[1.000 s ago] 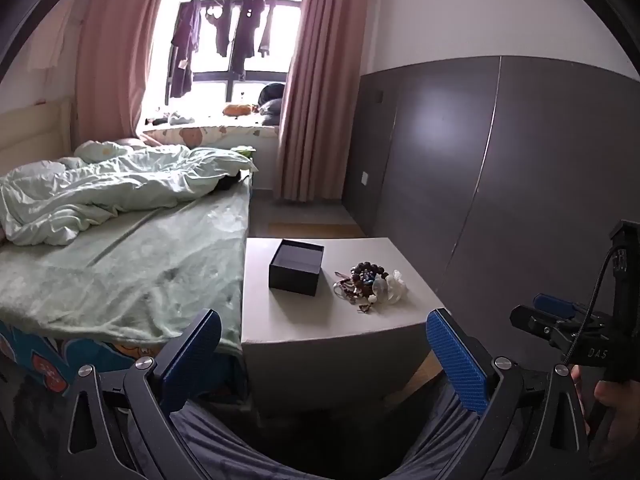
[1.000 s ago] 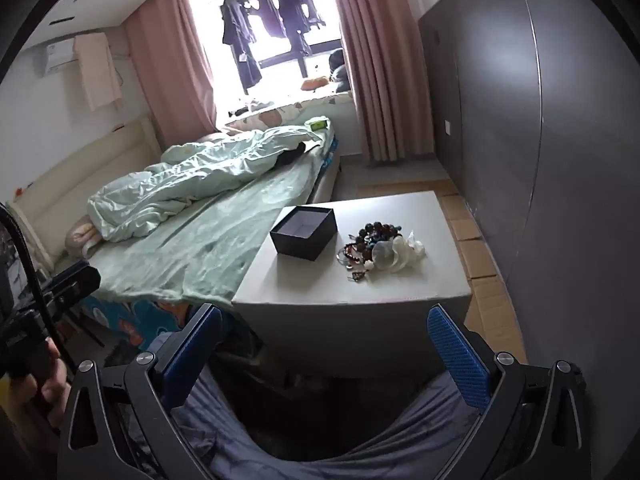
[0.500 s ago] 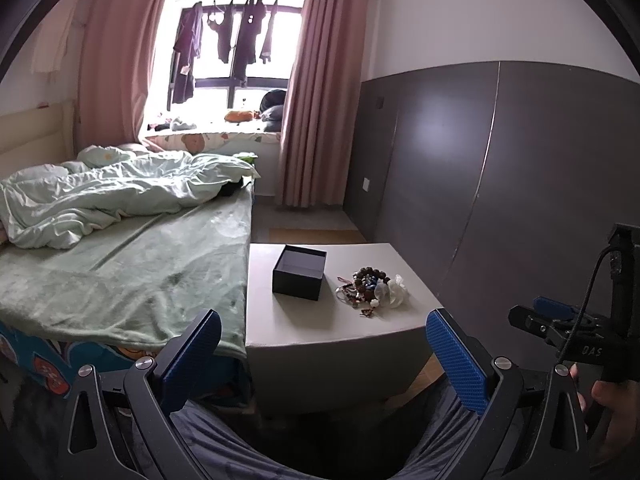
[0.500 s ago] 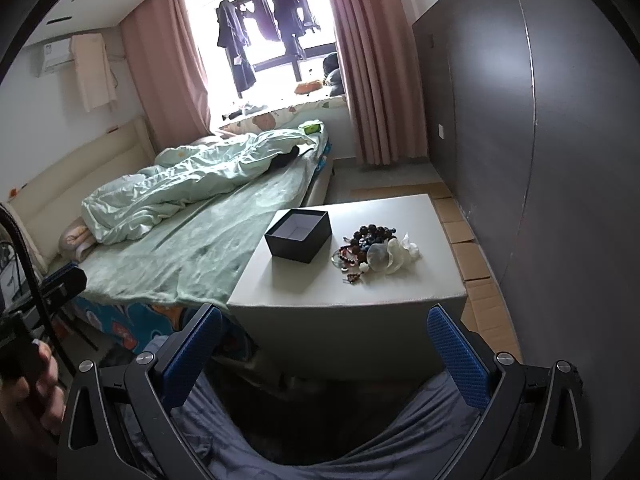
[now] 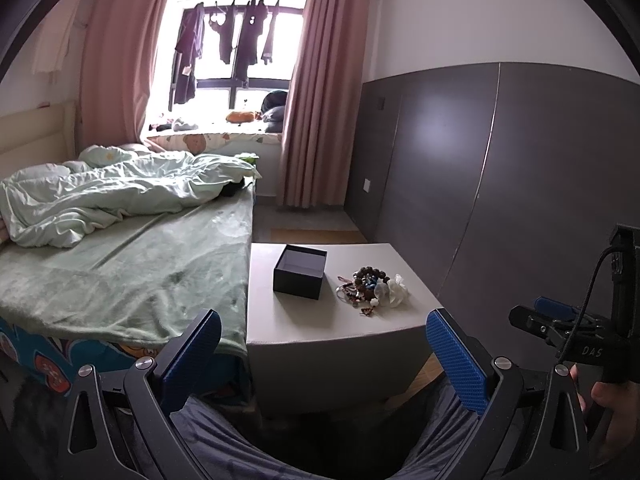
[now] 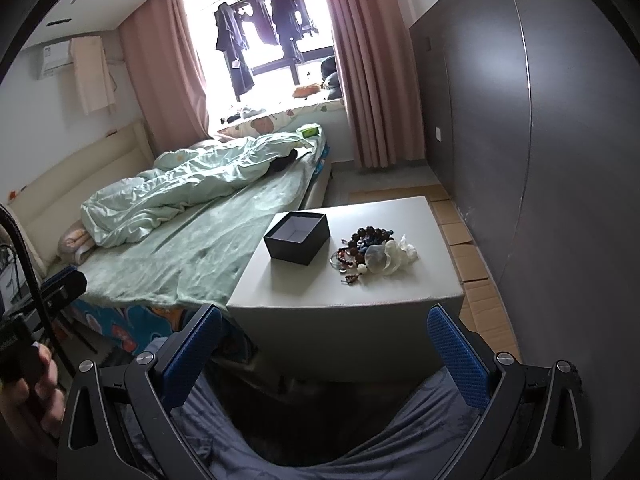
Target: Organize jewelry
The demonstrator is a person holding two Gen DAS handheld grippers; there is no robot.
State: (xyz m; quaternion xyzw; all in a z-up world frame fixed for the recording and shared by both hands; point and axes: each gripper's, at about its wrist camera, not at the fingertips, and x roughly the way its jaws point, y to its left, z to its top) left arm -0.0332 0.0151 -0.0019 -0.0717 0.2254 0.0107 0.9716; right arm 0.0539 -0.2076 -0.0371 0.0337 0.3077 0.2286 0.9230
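Both spread wide and empty, left gripper (image 5: 322, 344) and right gripper (image 6: 324, 340), well short of the tangled jewelry pile (image 6: 370, 250) beside the open black box (image 6: 298, 237) on the counter (image 6: 400, 292) (risk: dragging several linked strands off together).

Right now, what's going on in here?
A person holds a gripper in each hand, both open and empty, short of the grey table beside the bed. On it sit an open, empty black box and, to its right, a loose pile of jewelry. Nothing has been picked up yet.
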